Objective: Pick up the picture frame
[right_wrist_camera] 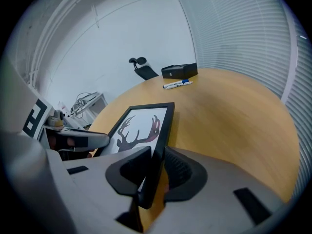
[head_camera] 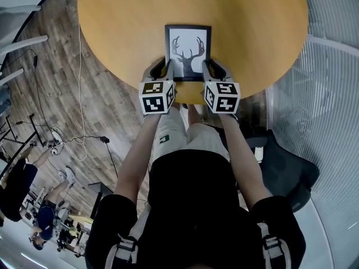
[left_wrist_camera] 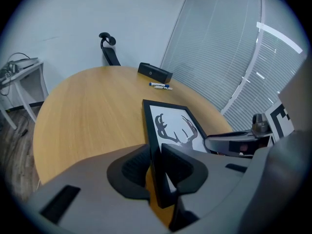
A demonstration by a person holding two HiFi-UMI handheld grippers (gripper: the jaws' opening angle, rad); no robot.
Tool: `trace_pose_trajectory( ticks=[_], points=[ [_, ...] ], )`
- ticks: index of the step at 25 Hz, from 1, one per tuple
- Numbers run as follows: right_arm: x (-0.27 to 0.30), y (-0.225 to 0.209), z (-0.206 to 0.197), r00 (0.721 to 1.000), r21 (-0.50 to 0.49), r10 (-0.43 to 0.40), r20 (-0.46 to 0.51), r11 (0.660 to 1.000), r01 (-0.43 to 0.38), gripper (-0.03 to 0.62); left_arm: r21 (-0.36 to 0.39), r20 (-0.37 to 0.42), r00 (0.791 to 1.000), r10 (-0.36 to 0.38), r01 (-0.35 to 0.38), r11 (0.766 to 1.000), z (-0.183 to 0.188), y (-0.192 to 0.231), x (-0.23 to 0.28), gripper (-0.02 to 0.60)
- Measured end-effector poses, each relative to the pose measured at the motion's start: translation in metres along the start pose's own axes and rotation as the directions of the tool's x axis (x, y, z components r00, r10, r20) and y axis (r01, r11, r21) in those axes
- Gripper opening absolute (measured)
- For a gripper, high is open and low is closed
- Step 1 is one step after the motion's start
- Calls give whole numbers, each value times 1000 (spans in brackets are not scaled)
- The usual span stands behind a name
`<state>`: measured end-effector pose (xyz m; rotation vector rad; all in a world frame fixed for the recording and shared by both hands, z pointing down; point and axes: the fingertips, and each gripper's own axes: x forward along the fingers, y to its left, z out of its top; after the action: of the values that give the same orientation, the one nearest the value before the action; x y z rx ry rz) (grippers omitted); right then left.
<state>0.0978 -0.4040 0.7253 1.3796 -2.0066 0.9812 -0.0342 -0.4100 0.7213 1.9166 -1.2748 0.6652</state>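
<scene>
Black-edged rectangular picture frame with a stag-antler print (head_camera: 188, 52) lies at the near edge of the round wooden table (head_camera: 112, 27). Left tongs (head_camera: 161, 69) clamp its left rim and right tongs (head_camera: 210, 69) its right rim, evidently so that it lifts level. No container figures in this grasp.

Left forearm (head_camera: 137, 156) and right forearm (head_camera: 245, 164): bare, stretched forward, roughly parallel, elbows near the torso. Left gripper (head_camera: 160, 70) and right gripper (head_camera: 211, 69): side by side, level with each other, apart, both pitched downward. Marker cubes (head_camera: 157, 97) face up toward the head. Left gripper's fingers (left_wrist_camera: 130, 168) clamp the near left edge of the frame (head_camera: 188, 48), one pad on each side. Right gripper's fingers (right_wrist_camera: 127, 168) likewise clamp the near right edge, which stands between the pads.
</scene>
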Motion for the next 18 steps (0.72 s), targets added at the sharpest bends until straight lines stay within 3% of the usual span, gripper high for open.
trace_pose_trajectory(
  ticks=[7,13,18],
  points=[
    [-36,14,38,994,-18,18,106,1000,-16,98,74,122,992,24,-34,997,43,-17,-44,84],
    [-79,32,74,974,-39,33,224,999,-25,97,141,244,968,61,-98,985,83,-35,-96,82],
    [-119,44,100,951,-71,45,306,997,-24,95,137,324,944,62,-111,984,104,-53,-137,81]
  ],
)
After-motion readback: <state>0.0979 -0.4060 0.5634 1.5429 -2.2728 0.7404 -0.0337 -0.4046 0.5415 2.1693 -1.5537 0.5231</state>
